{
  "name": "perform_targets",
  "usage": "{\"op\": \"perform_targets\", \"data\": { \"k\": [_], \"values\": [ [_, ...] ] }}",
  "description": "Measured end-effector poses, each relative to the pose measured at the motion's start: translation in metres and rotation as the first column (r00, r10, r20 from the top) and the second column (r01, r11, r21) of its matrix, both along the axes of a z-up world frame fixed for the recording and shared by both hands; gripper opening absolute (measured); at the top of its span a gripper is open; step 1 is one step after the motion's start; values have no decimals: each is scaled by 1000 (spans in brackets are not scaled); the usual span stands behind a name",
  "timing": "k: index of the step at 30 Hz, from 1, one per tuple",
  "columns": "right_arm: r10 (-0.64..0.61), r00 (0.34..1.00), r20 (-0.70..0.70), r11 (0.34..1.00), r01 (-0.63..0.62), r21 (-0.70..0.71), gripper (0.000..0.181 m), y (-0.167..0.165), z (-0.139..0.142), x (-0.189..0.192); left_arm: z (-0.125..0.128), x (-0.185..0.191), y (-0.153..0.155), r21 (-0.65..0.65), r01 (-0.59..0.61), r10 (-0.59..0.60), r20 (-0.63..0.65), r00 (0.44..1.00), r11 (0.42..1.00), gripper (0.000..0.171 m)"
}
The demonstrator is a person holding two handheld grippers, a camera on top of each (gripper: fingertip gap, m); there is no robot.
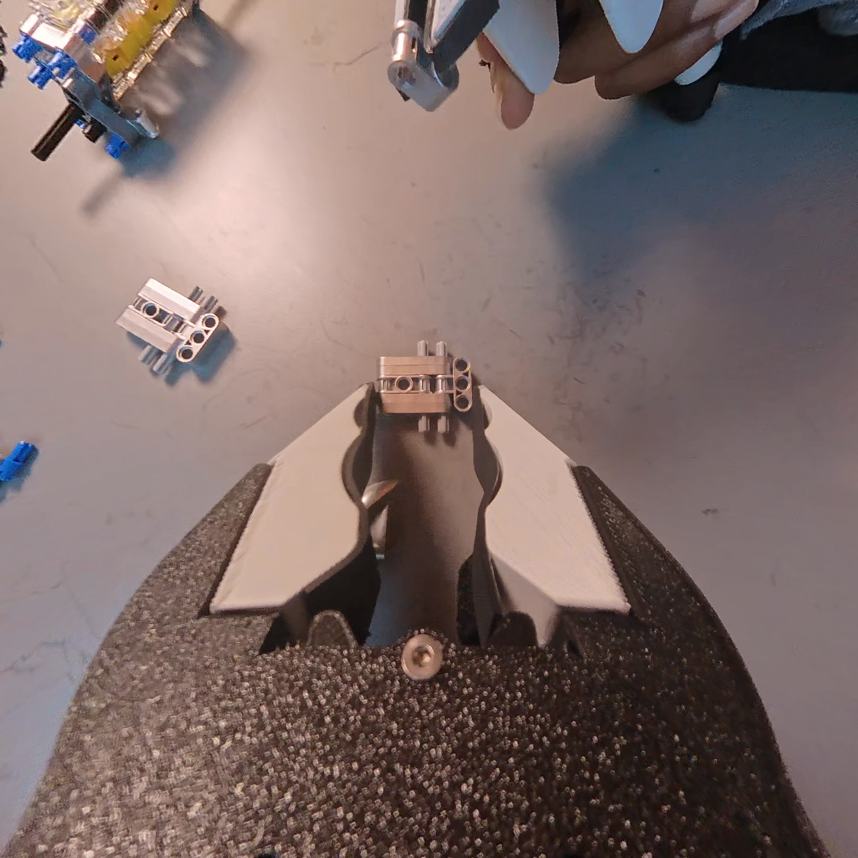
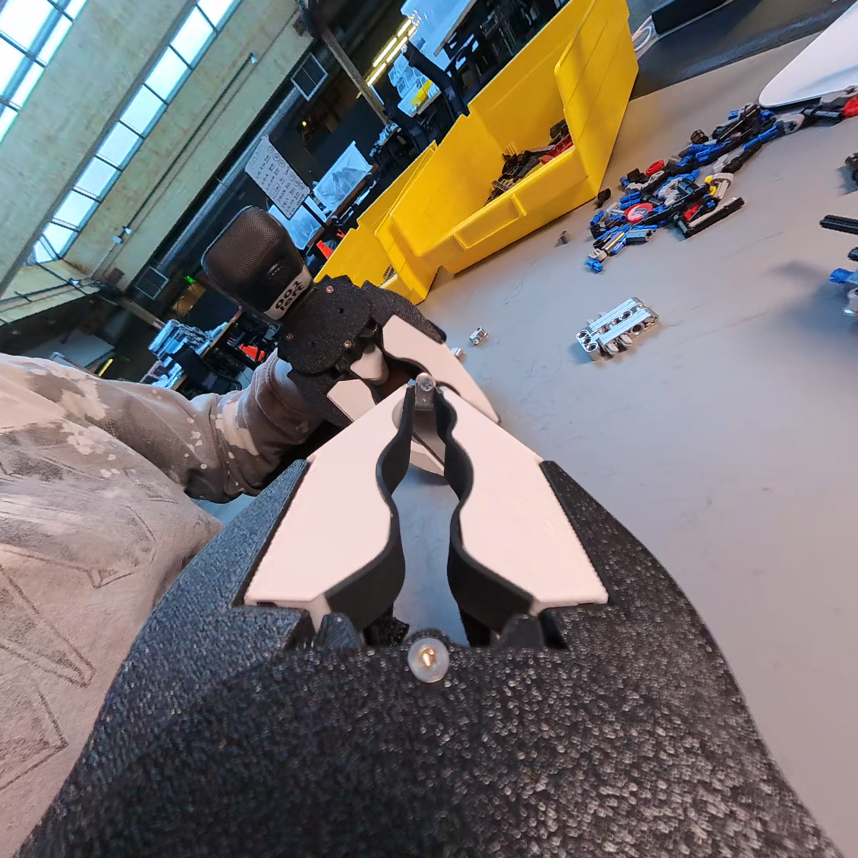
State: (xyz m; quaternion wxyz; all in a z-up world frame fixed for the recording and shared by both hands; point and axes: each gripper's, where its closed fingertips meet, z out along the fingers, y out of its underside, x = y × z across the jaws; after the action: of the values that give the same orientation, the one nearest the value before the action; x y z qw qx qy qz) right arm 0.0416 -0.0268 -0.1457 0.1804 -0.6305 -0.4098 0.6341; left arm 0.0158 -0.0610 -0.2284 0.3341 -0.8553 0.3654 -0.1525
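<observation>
A grey block (image 1: pixel 420 385) of pinned beams is clamped between the tips of the left gripper (image 1: pixel 425 394), its jaws closed on the block's two sides, just above the grey table (image 1: pixel 650 325). A small grey connector (image 2: pixel 425 394) is pinched in the near-closed jaws of the right gripper (image 2: pixel 425 403).

A twin block (image 1: pixel 174 322) lies on the table well to the left of the held one, apart from it. A larger assembly (image 1: pixel 88 69) of grey, blue and yellow parts is seen at the far left corner, and a loose blue pin (image 1: pixel 17 459) at the left edge. Nothing stands between the held block and these.

Only in the left wrist view is the right gripper seen from outside, at the top edge, with a hand (image 1: pixel 627 51) around it. Only in the right wrist view are the yellow bins (image 2: pixel 501 176), a scattered heap of parts (image 2: pixel 687 185), two small grey pieces (image 2: pixel 478 335) and a speckled sleeve (image 2: pixel 162 427) shown, with the left gripper's black body just beyond the right fingertips.
</observation>
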Motion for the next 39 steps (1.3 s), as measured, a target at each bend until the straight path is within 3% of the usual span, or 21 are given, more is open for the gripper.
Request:
{"op": "perform_targets", "data": {
  "k": [3,6,11,15,39],
  "values": [
    [-12,1000,12,1000,12,7,7,2,-1,2,0,2,1,17,12,-11,-8,1000,1000,39],
    [-23,1000,0,1000,23,-7,7,5,1,3,5,1,7,150,29,-20,-61,998,988,39],
    [-42,999,-25,998,41,-46,7,10,5,4,49,3,22,423,-21,31,-18,999,906,39],
    [-19,999,-35,997,16,-73,7,5,4,2,75,6,24,545,-40,55,-11,998,838,39],
    [95,994,46,995,-96,17,7,-18,-12,-2,67,6,12,579,27,41,-105,994,815,38]
  ]
}}
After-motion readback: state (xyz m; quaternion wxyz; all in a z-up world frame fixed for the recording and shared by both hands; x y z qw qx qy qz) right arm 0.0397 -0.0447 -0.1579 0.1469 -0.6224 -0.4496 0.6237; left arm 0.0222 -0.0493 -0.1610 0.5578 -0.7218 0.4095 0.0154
